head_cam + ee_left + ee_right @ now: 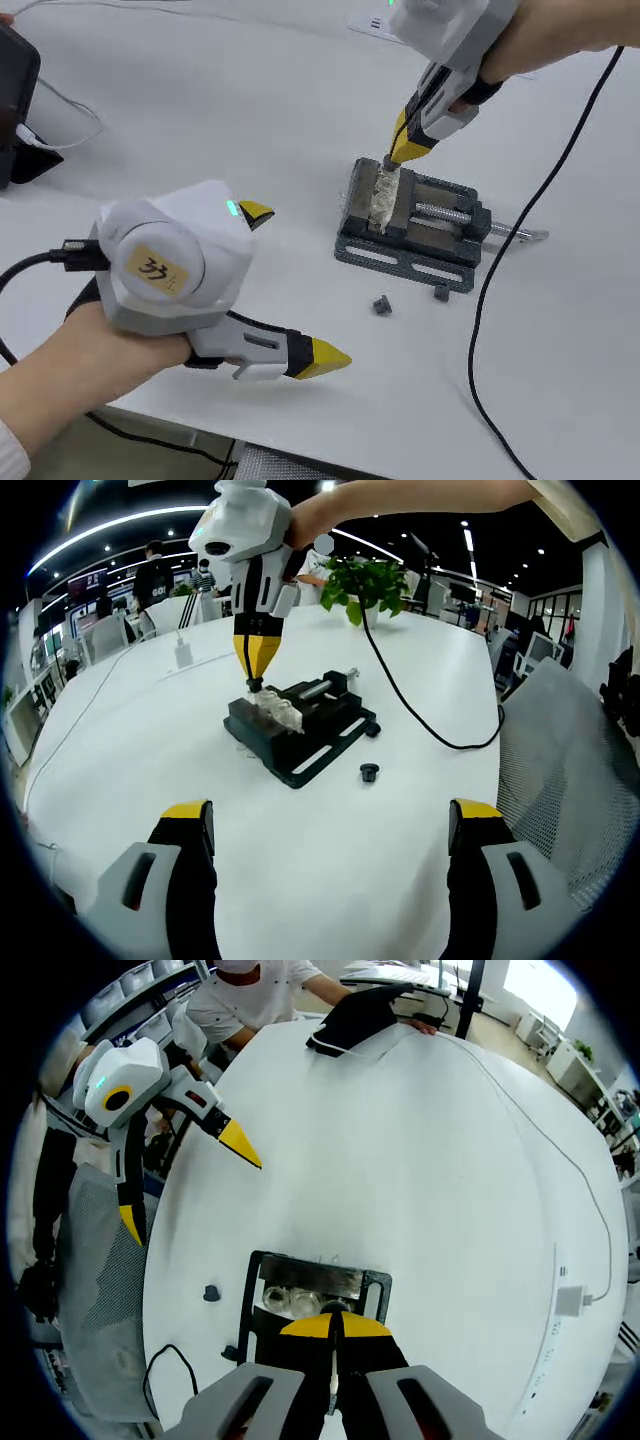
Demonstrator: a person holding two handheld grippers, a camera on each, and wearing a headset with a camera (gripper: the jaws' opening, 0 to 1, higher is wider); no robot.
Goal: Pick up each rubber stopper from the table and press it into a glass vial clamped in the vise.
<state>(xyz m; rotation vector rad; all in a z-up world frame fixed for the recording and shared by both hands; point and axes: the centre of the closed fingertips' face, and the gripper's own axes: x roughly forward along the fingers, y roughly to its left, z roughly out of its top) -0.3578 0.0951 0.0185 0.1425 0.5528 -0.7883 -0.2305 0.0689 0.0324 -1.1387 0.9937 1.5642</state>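
A dark grey vise [440,250] [318,742] [250,1300] stands on the white table and clamps a row of glass vials [384,196] [280,708] [284,1300]. My right gripper [404,152] [255,660] [335,1326] points down at the far end of that row. It is shut on a dark rubber stopper [388,162] [254,685] that sits at a vial's mouth. Two loose stoppers [381,306] [441,293] lie on the table in front of the vise; one stopper [368,771] [211,1293] also appears in the gripper views. My left gripper [293,285] [330,815] is open with nothing between its jaws, left of the vise.
A black cable [495,300] runs down the table right of the vise. A black device [15,100] with white cords lies at the far left. The vise's screw handle [520,233] sticks out to the right. The table's front edge [330,455] is close to the left gripper.
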